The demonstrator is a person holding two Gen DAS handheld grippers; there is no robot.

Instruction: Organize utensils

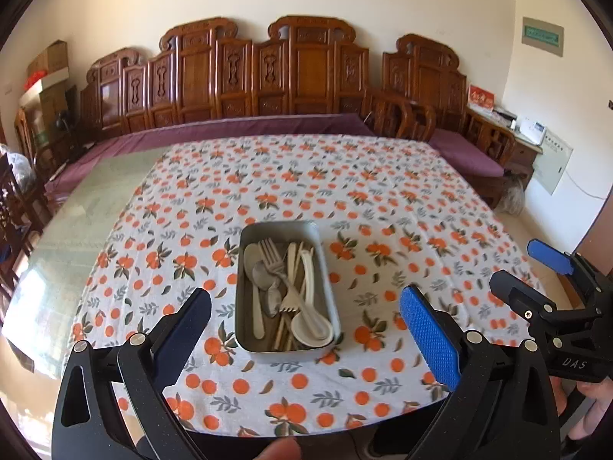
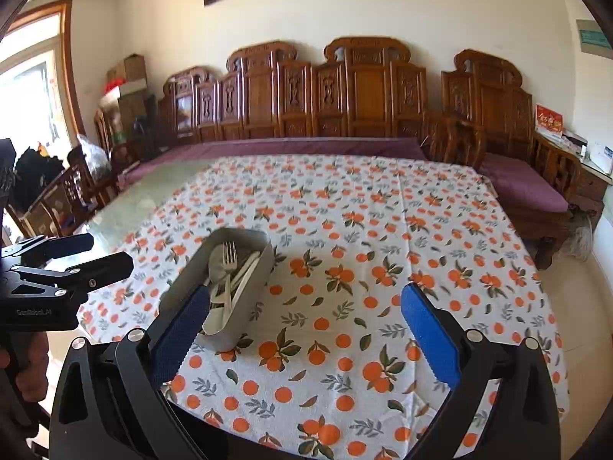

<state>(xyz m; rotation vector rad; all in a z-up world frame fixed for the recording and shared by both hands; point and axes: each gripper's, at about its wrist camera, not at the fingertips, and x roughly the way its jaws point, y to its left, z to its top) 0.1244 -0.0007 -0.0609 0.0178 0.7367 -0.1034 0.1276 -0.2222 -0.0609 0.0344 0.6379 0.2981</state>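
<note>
- Your left gripper hangs released and empty, its jaws spread to either side of the tin and clear above it.
- The tin sits on the orange-print cloth, toward its near edge, and it is your landmark for everything else.
- Inside the tin, at its left, lie a pale spoon and a metal spoon; expect the metal one to be stiff, smooth and slippery.
- A steel fork crosses the tin's middle, tines at the far end; take it by the narrow neck rather than the tines.
- Pale chopsticks and a white soup spoon fill the tin's right side; the soup spoon looks ceramic or plastic, so grip its handle gently.
- The pieces overlap, so lift the top one first.
- Your right gripper is right of the tin, spread wide and holding nothing.
</note>
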